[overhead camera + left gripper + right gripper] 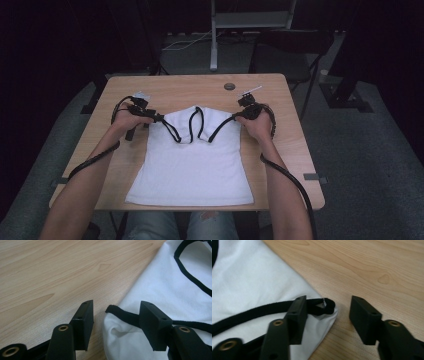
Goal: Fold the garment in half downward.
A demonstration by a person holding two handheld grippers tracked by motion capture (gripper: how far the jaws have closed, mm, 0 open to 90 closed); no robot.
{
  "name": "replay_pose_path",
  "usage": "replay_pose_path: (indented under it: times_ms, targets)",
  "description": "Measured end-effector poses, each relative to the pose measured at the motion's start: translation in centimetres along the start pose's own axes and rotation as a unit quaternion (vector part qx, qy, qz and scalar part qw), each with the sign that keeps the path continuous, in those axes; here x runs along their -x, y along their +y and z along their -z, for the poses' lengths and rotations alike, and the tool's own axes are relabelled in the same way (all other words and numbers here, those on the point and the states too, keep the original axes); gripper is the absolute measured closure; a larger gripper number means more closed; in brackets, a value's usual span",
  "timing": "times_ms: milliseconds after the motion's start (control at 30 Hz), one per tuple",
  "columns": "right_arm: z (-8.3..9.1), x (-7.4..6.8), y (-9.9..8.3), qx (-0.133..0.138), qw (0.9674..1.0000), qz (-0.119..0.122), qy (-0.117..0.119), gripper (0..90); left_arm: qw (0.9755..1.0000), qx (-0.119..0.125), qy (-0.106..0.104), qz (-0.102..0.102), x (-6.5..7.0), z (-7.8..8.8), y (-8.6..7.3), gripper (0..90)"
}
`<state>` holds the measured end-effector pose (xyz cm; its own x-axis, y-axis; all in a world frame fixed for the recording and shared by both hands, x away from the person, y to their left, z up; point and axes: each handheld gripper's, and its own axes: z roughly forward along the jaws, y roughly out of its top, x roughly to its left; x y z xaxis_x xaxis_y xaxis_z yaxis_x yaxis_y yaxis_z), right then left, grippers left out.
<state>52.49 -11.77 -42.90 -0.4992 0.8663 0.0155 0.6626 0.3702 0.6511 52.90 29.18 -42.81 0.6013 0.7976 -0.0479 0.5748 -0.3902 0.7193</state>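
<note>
White top (192, 162) flat on table (150, 87). Left gripper (116, 315) and right gripper (328, 316) each straddle a black-trimmed corner, jaws apart, apparently not yet pinching.

No legible text, label, brand, number or sign anywhere: none on white garment (192, 165), none on wooden table (200, 90), none on gripper bodies.

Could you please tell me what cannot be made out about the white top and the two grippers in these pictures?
- White top: hem, high view, runs off the table edge.
- Left gripper: whether its pads press the trimmed corner, left gripper view, a jaw covers it.
- Right gripper: same, right gripper view.
- Small dark disc: too small.
</note>
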Motion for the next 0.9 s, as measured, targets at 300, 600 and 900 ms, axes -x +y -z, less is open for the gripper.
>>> replay_pose_path:
  times_ms: [300,600,900]
  targets:
    - [0.1,-0.7,-0.3,0.012,0.9997,0.018,0.011,69.9,0.9992,0.022,-0.013,0.031,-0.2,0.5,-0.3,51.3]
    - [0.1,-0.7,-0.4,0.016,0.9997,0.014,0.01,69.5,0.999,0.008,-0.008,0.043,-0.6,0.4,-0.9,54.0]
    - [0.1,-0.9,-0.1,0.008,0.9997,0.012,0.019,83.3,0.9975,0.031,-0.01,0.064,-0.4,-0.4,0.1,83.3]
